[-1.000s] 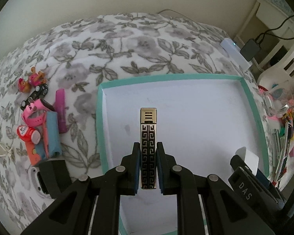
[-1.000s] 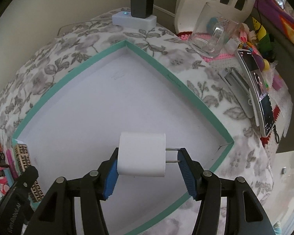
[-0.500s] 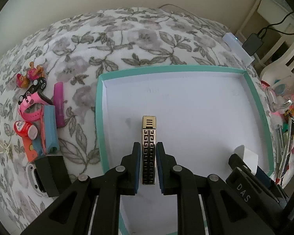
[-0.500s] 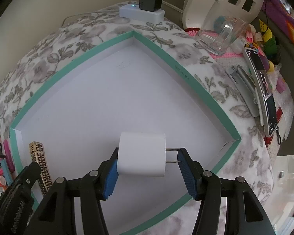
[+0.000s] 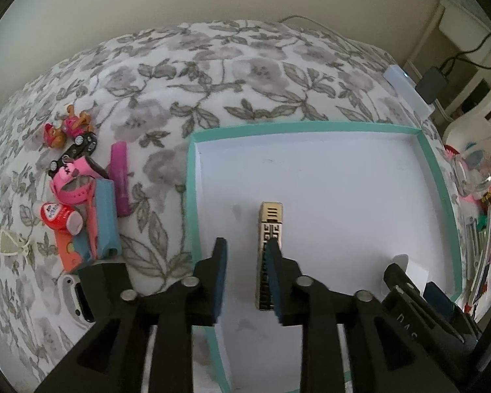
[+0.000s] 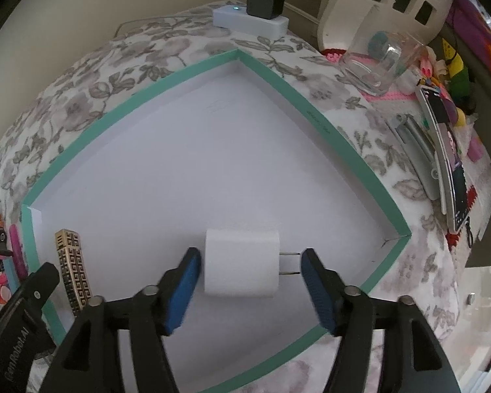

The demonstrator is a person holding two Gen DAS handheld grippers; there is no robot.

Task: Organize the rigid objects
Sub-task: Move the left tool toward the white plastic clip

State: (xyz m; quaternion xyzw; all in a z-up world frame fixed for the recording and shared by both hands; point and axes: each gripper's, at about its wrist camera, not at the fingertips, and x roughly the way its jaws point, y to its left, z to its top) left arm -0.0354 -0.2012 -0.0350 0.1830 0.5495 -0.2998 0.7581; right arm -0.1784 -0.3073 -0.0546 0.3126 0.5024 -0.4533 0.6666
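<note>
the left tool (image 5: 244, 255) has just been opening and stands apart, the gold patterned lighter (image 5: 269, 249) lying free between its fingers on the floor of the teal-rimmed box (image 5: 304, 127). the right tool (image 6: 248, 262) has likewise just been opening around the white charger (image 6: 241, 262), which rests in the box, pads clear. both look light, stiff and smooth, best gripped across flat sides, not the charger's prongs; farther off, toys (image 5: 81, 190) wait on the floral bed (image 5: 212, 75).
</note>
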